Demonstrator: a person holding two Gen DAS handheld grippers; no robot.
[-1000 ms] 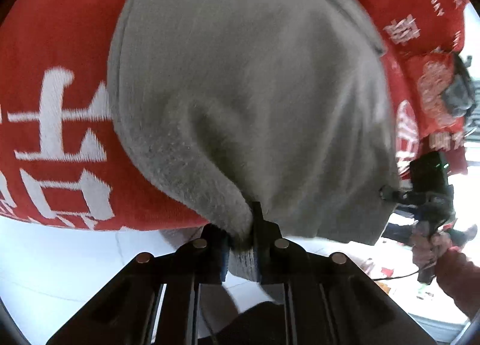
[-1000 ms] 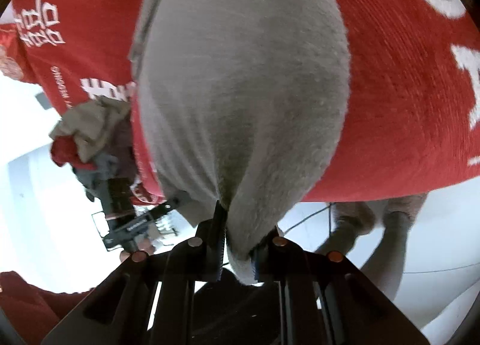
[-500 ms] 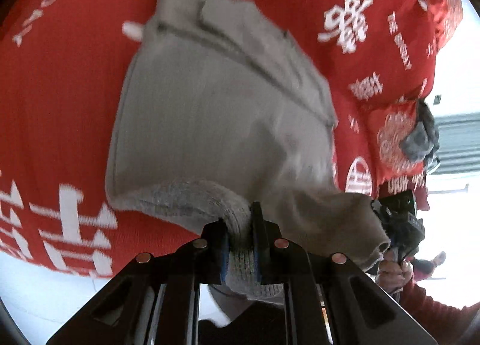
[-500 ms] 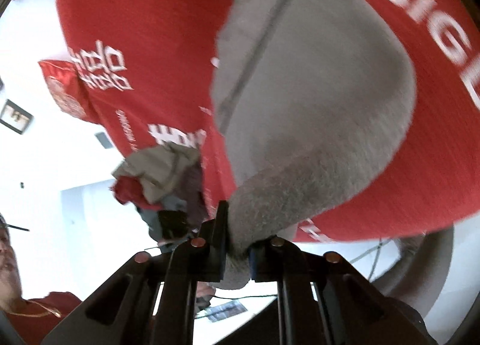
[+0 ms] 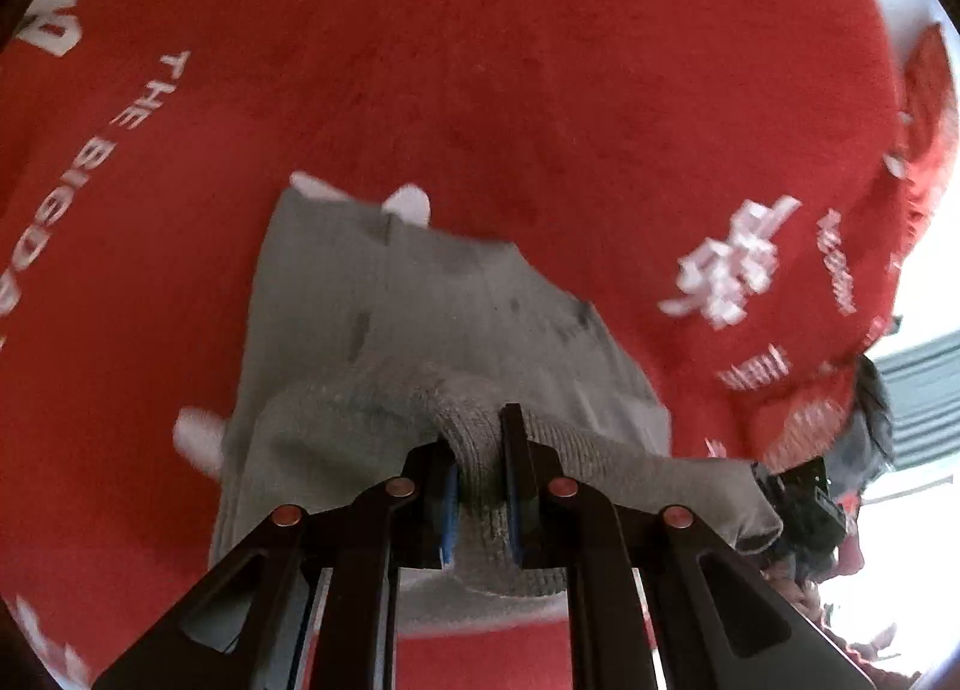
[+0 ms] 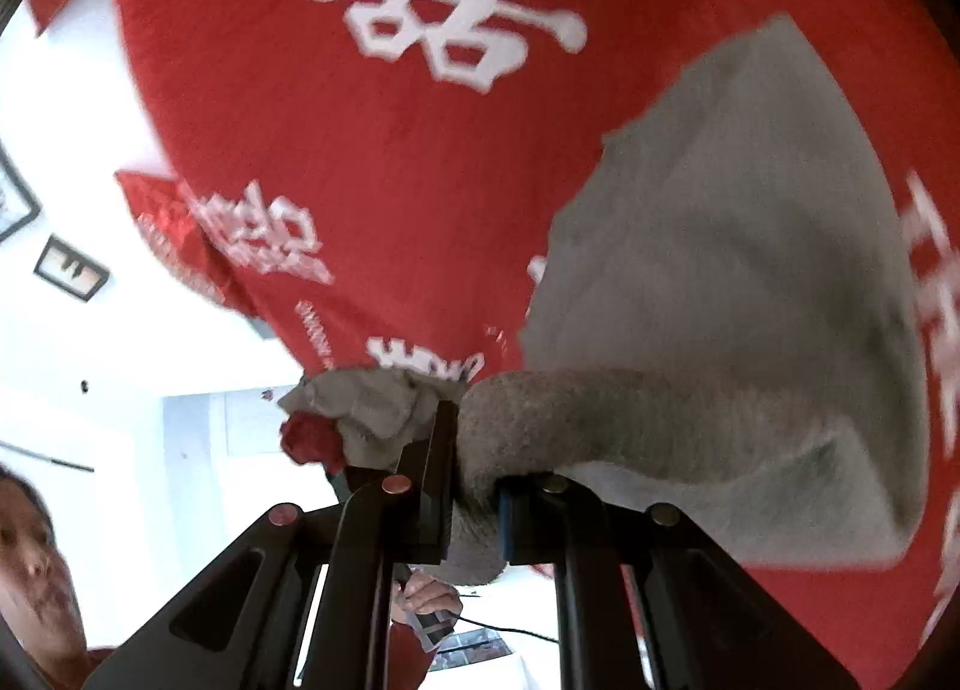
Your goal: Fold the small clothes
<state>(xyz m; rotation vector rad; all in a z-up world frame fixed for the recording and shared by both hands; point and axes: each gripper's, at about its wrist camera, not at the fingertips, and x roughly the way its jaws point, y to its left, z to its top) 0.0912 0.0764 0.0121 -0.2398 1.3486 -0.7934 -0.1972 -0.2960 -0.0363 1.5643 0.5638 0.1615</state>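
A small grey knit garment [image 5: 420, 318] lies on a red cloth with white characters [image 5: 480, 90]. Its near edge is lifted and folded over. My left gripper [image 5: 480, 486] is shut on the ribbed grey hem, which bunches between the black fingers. In the right wrist view the same grey garment [image 6: 750, 270] spreads to the right, and my right gripper [image 6: 474, 486] is shut on its thick grey edge. The other gripper shows at the right edge of the left wrist view, holding the far corner of the hem.
A heap of crumpled grey and red clothes [image 6: 354, 420] lies at the red cloth's [image 6: 360, 180] edge. A person's face sits low at the left and a hand [image 6: 426, 600] below the gripper. White walls with framed pictures [image 6: 69, 267] lie behind.
Both grippers have carried the grey hem up and forward over the garment. The garment now looks smaller and farther off, with more red cloth showing around it.
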